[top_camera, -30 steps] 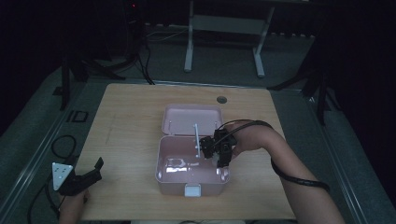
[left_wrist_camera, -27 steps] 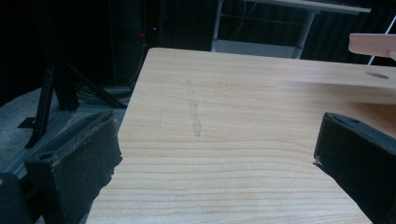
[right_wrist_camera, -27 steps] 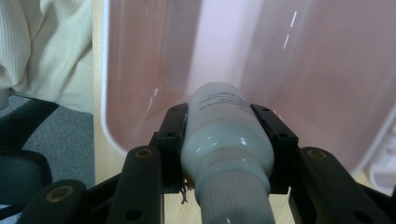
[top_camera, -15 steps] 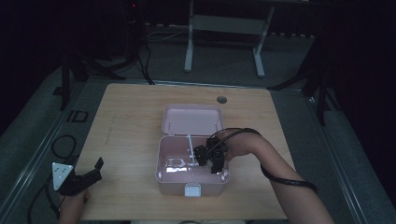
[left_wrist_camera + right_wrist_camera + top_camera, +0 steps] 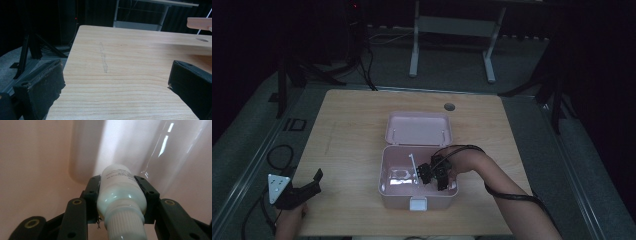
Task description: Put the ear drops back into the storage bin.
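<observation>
Inside the open pink box [image 5: 392,172] at the table's [image 5: 352,130] centre, my right gripper [image 5: 432,175] reaches down from four o'clock. Its jaws clamp a small white bottle [image 5: 120,192] by the sides; the ribbed cap points back toward the gripper's body, the bottle's base toward the pink floor at twelve o'clock. My left gripper [image 5: 304,190] rests at the table's seven o'clock corner, jaws spread wide with bare wood between them.
</observation>
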`<control>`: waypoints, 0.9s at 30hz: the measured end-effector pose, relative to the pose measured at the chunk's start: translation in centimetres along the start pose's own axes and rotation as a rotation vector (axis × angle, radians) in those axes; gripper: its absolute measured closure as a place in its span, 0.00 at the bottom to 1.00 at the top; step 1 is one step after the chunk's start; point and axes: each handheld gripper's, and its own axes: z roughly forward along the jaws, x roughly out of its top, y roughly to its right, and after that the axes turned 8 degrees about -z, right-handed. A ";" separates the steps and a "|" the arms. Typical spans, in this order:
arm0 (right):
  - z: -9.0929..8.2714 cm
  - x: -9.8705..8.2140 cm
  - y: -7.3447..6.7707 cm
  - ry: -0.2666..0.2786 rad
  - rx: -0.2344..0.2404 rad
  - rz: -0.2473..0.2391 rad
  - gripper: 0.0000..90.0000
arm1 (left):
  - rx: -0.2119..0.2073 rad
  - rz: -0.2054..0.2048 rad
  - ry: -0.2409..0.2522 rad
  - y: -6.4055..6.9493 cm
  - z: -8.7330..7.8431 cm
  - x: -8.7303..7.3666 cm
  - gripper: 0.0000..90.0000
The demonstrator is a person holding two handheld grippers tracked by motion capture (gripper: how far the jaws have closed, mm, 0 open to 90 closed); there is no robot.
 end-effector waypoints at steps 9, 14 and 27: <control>0.9 0.2 -0.3 0.004 0.014 0.010 0.66 | 0.000 0.001 0.000 0.0 0.0 0.0 0.01; 1.3 0.4 -0.7 -0.010 0.000 -0.001 0.66 | 0.002 0.002 0.000 0.0 0.0 0.0 0.01; 1.3 0.5 -0.5 -0.021 0.020 0.018 0.64 | -0.002 0.004 -0.003 0.0 0.0 0.0 0.01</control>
